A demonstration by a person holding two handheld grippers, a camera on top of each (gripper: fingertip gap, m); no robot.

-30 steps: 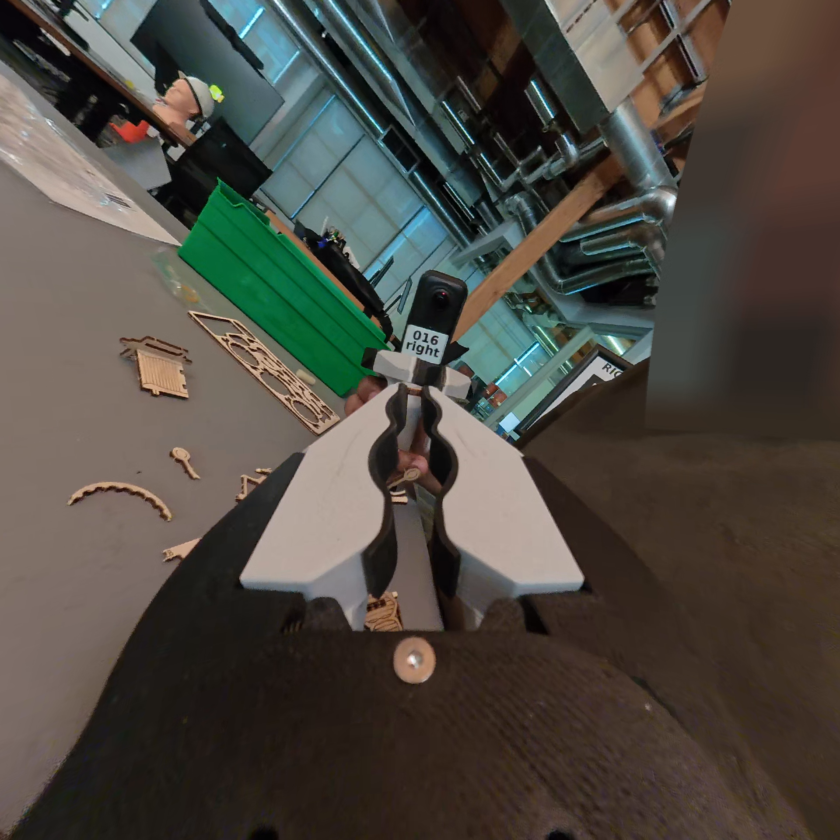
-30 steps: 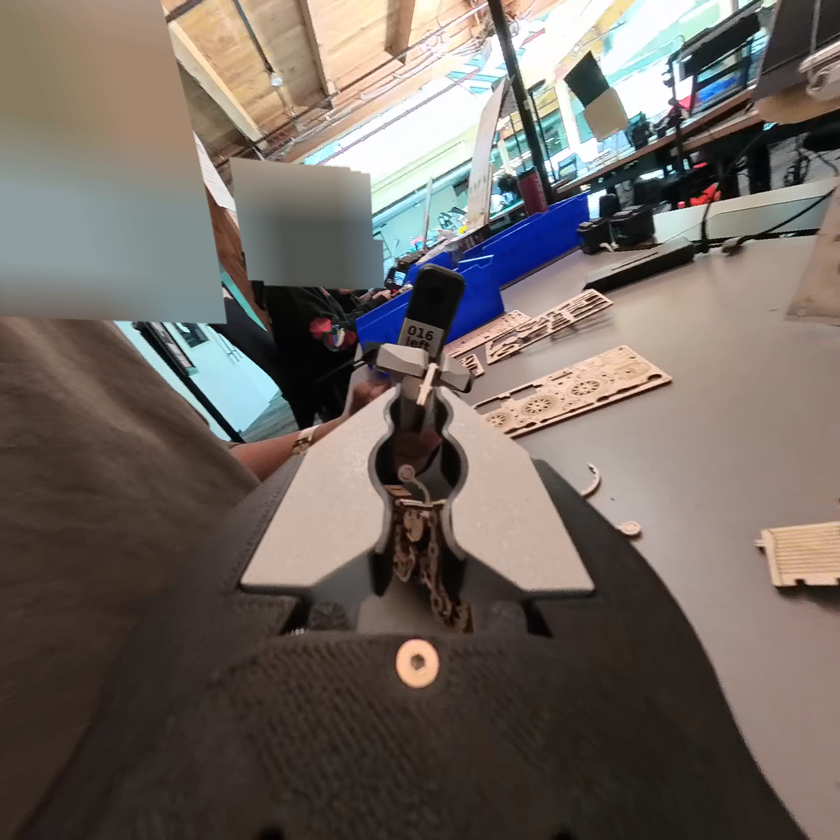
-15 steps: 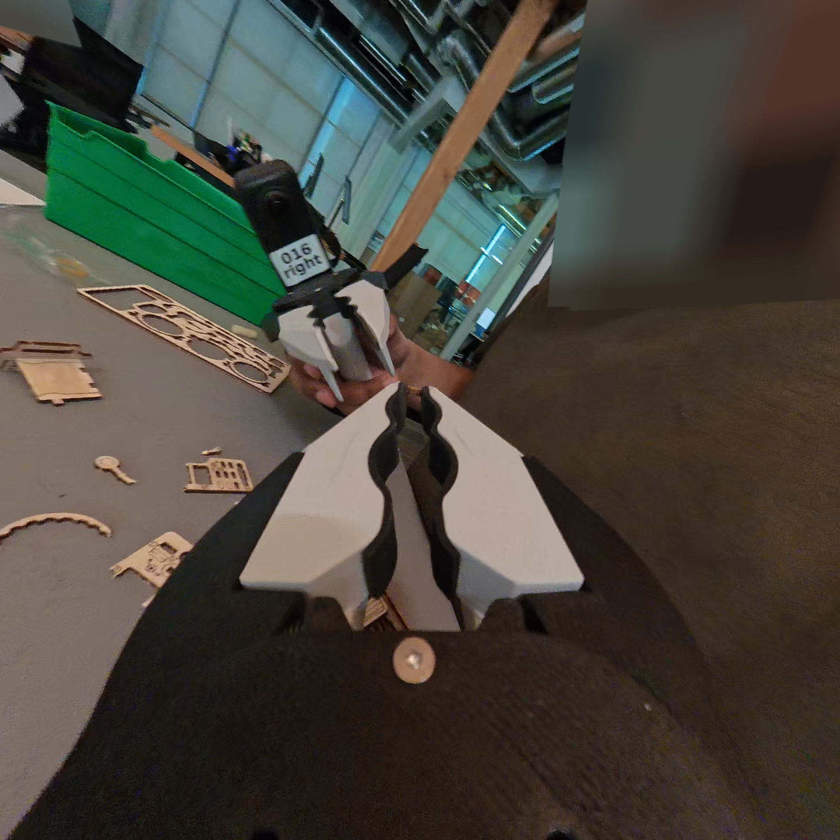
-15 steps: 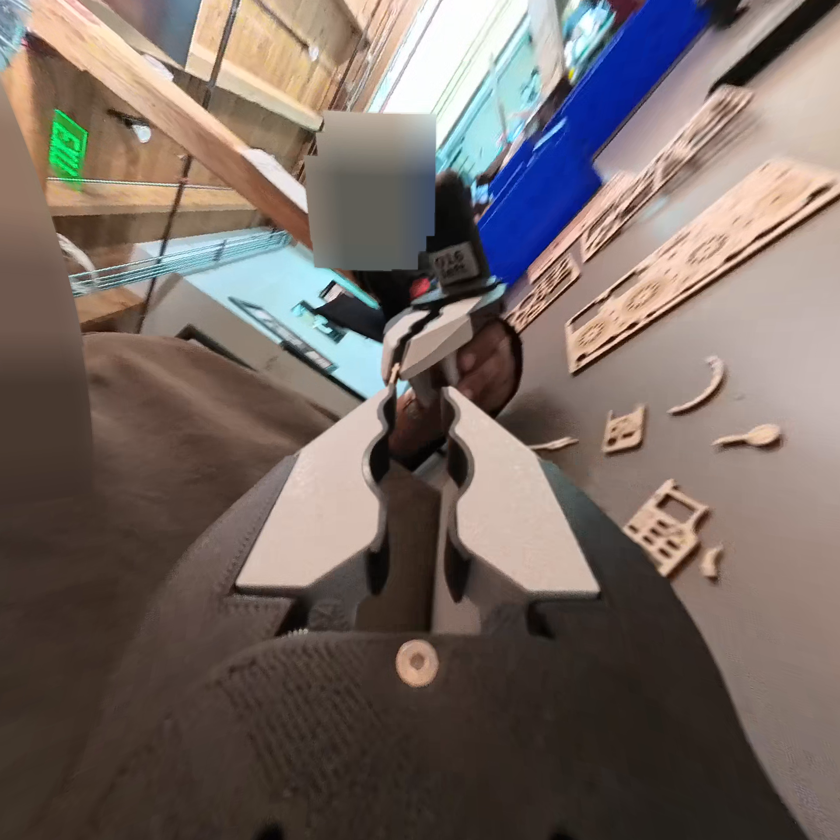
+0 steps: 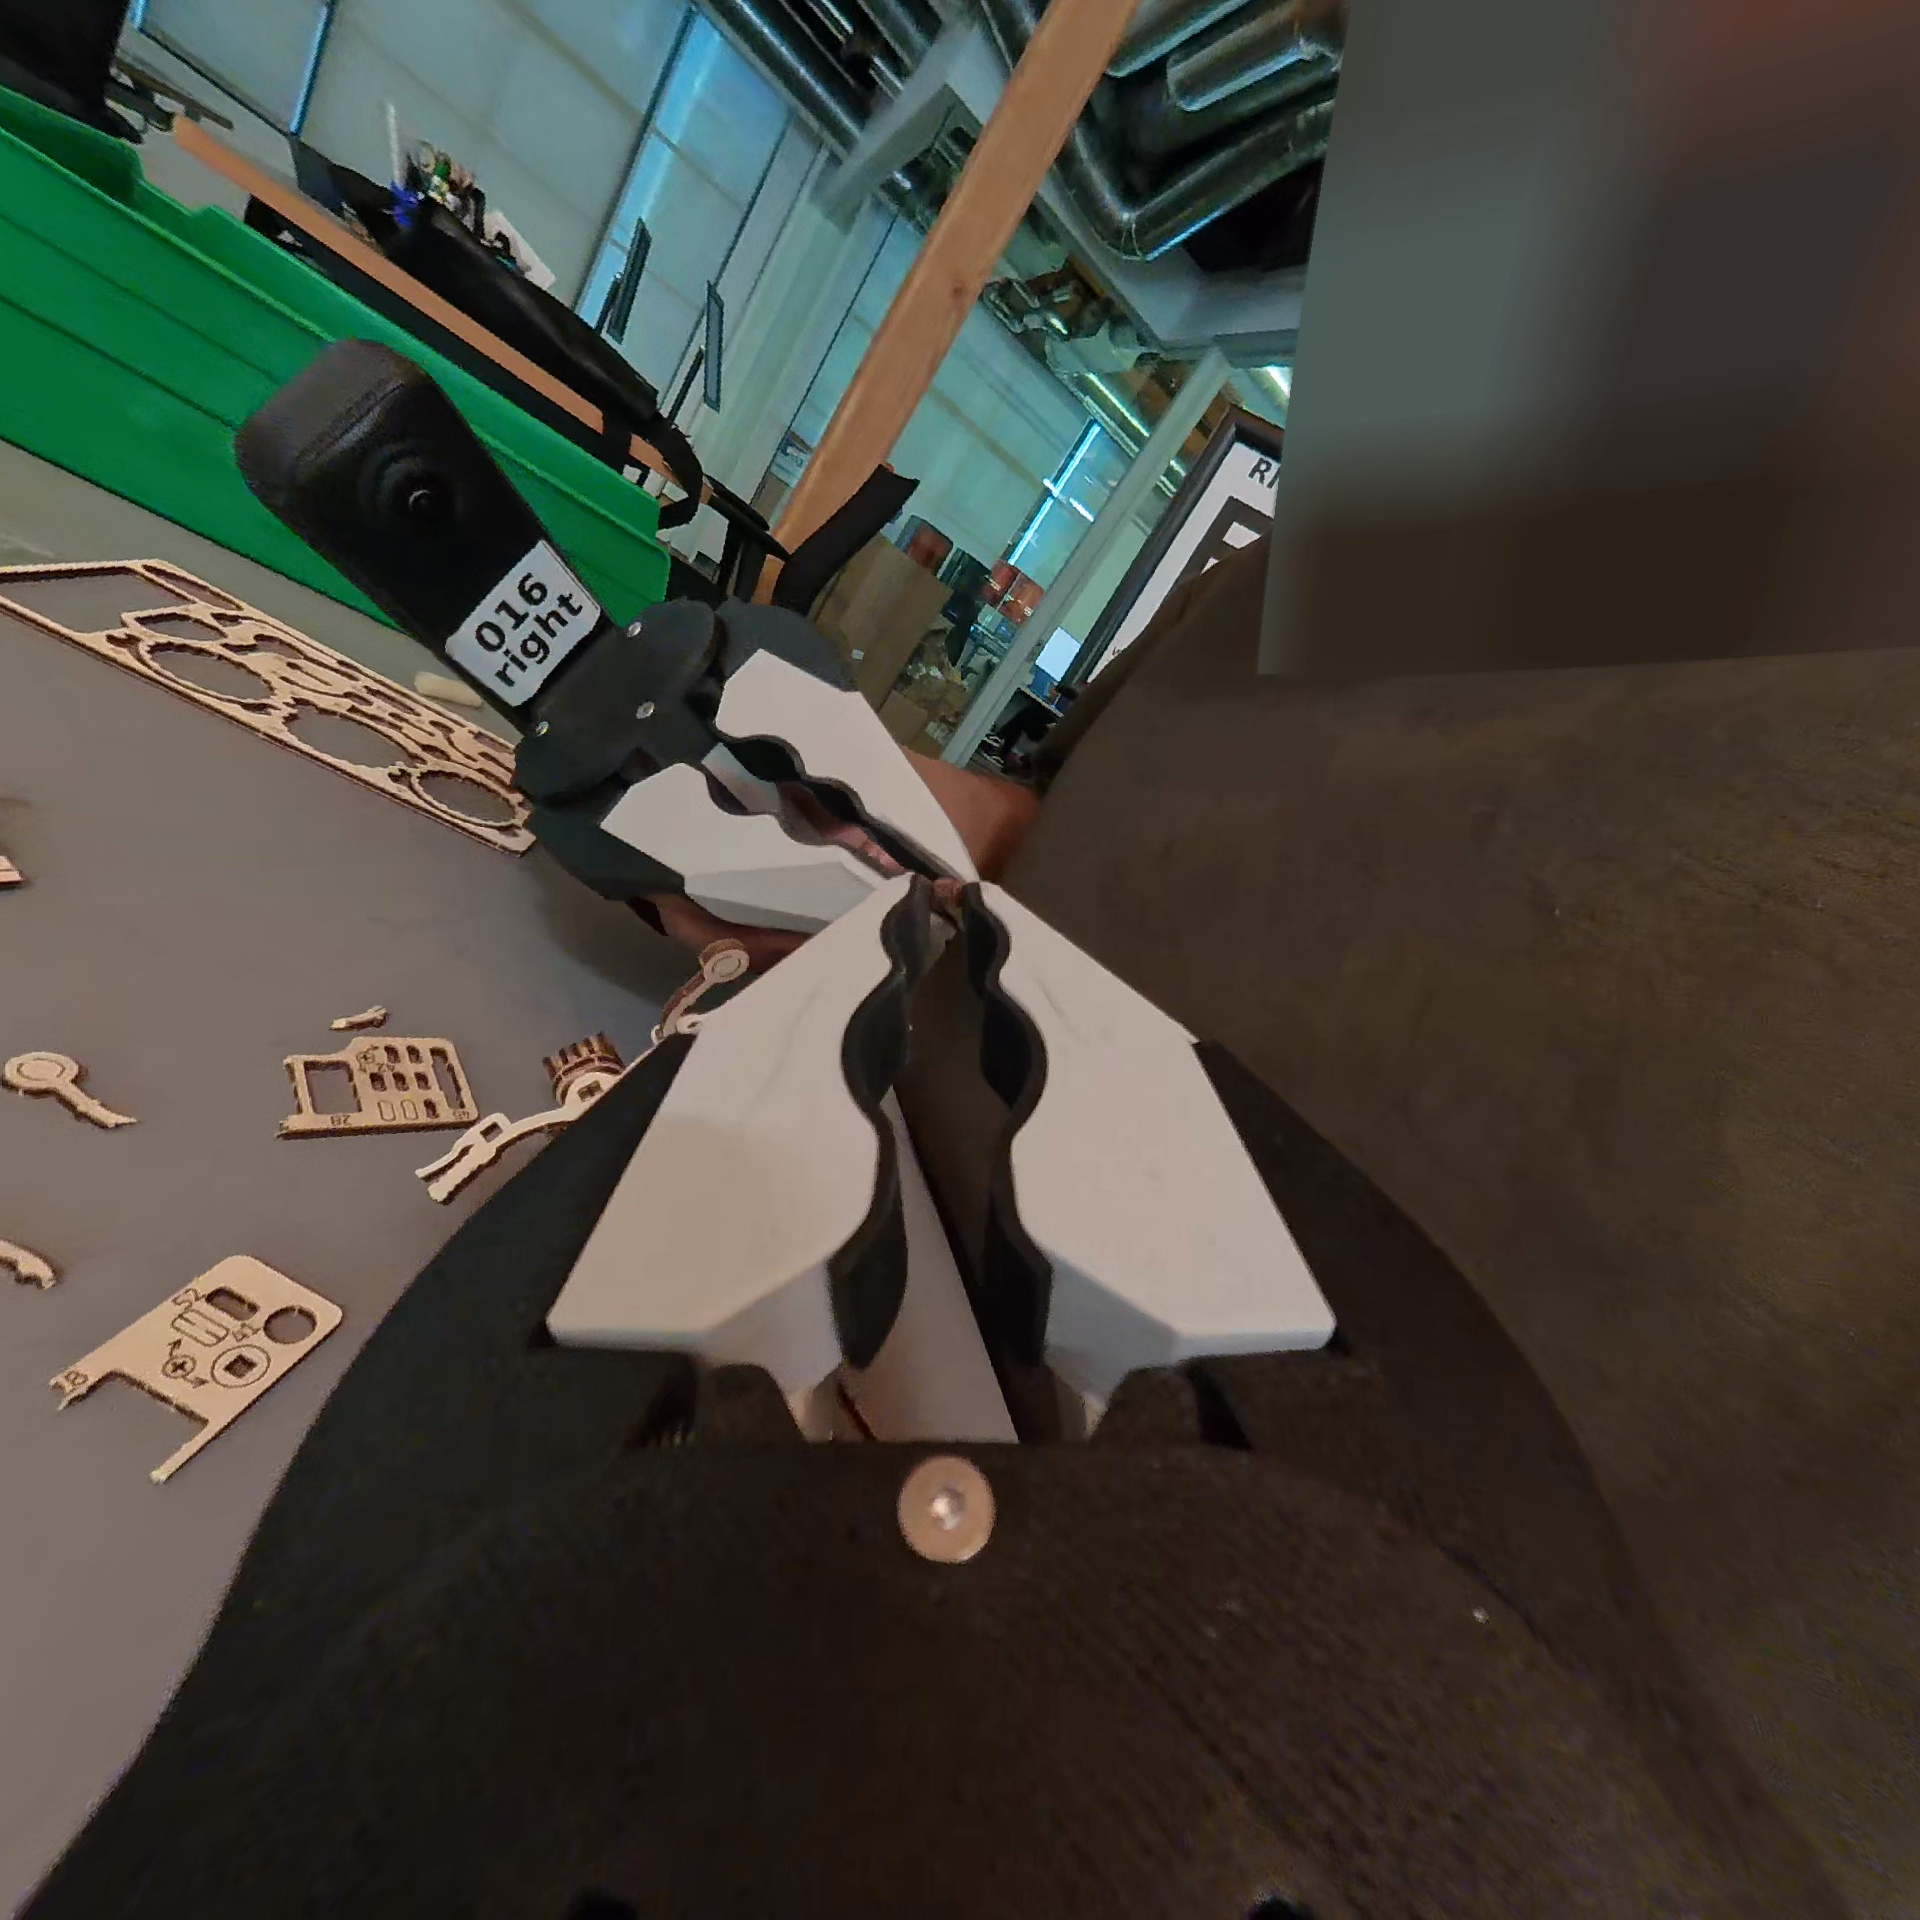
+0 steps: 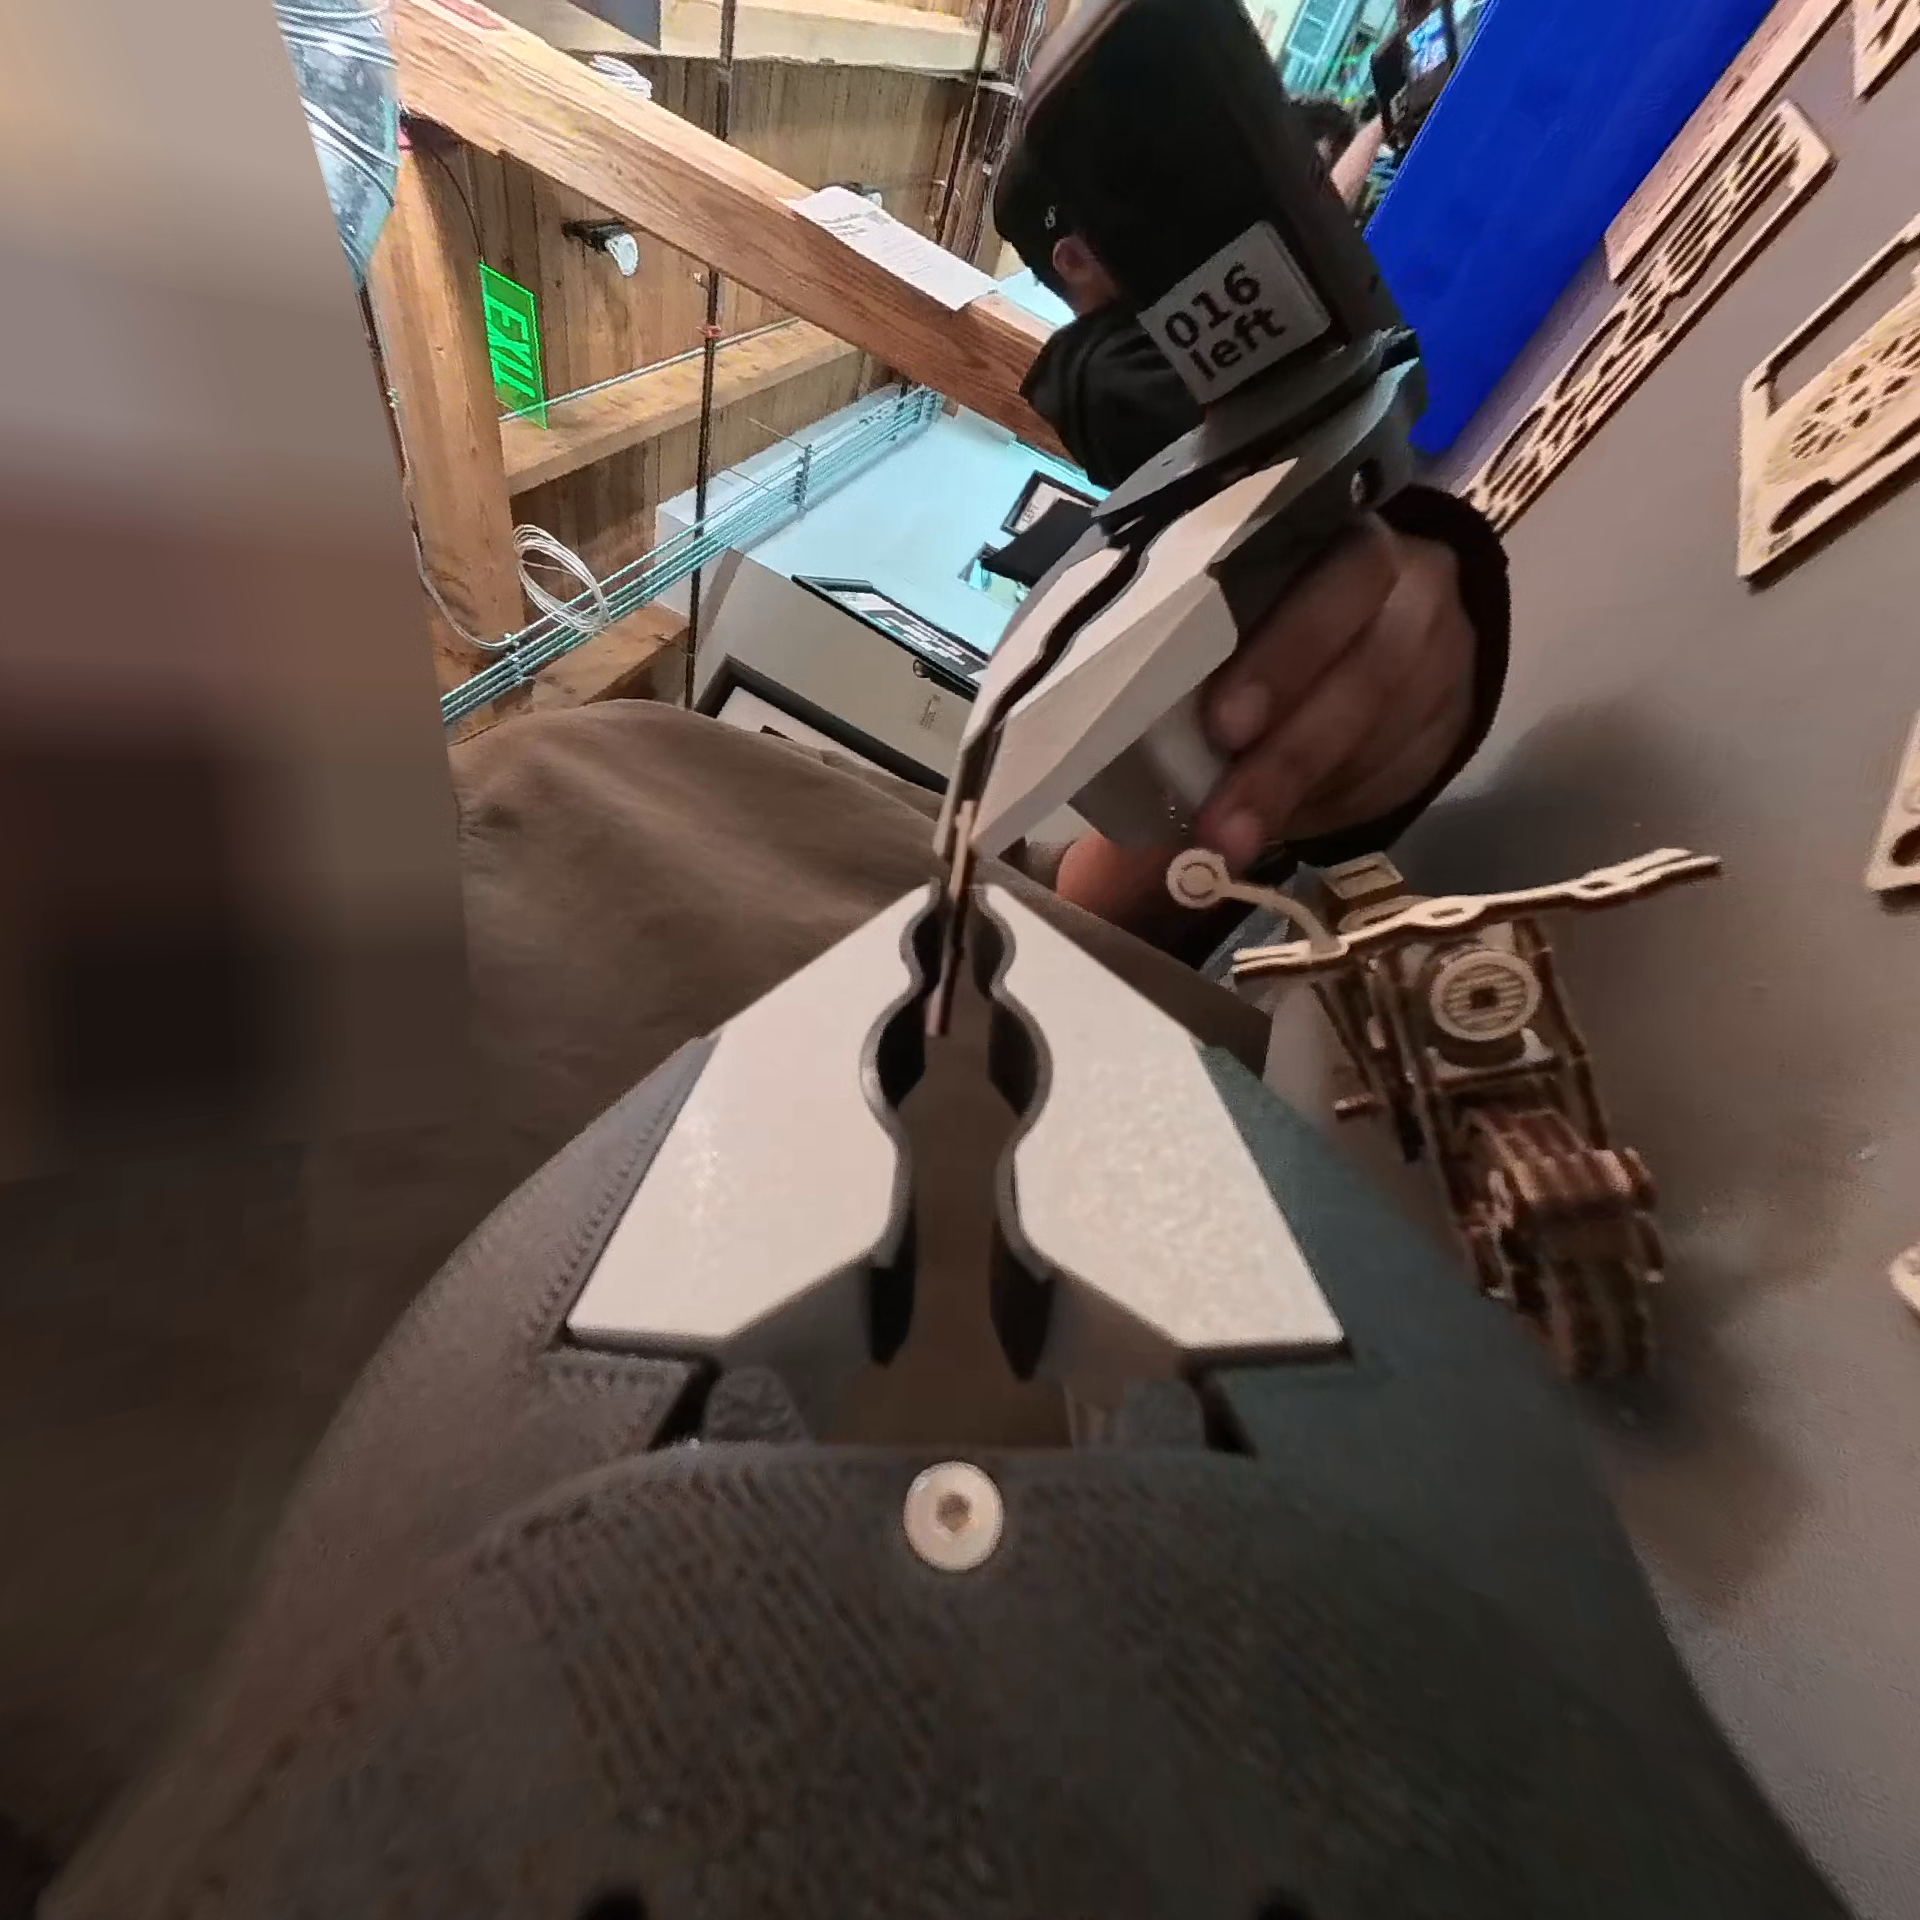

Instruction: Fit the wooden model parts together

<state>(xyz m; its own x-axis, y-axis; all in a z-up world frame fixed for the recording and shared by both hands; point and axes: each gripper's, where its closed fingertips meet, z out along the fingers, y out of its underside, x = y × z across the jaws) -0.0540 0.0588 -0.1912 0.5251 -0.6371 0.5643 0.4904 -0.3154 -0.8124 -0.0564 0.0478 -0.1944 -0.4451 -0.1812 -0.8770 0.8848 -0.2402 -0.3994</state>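
Left tool point(image 5: 940, 899) clamps thin wooden part point(image 6: 948, 966); part sits between right tool point(image 6: 954, 909) tips, can't tell if gripped.
Grey counter point(image 6: 1766, 1558): wooden motorcycle model point(image 6: 1496, 1049) upright near tools, cut-out sheet point(image 5: 312, 686) beyond, small loose cutouts point(image 5: 379, 1086) scattered.

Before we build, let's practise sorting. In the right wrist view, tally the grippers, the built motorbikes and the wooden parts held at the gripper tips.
Grippers: 2, the left gripper and the right gripper
Motorbike: 1
Part at the tips: 1
Total: 4
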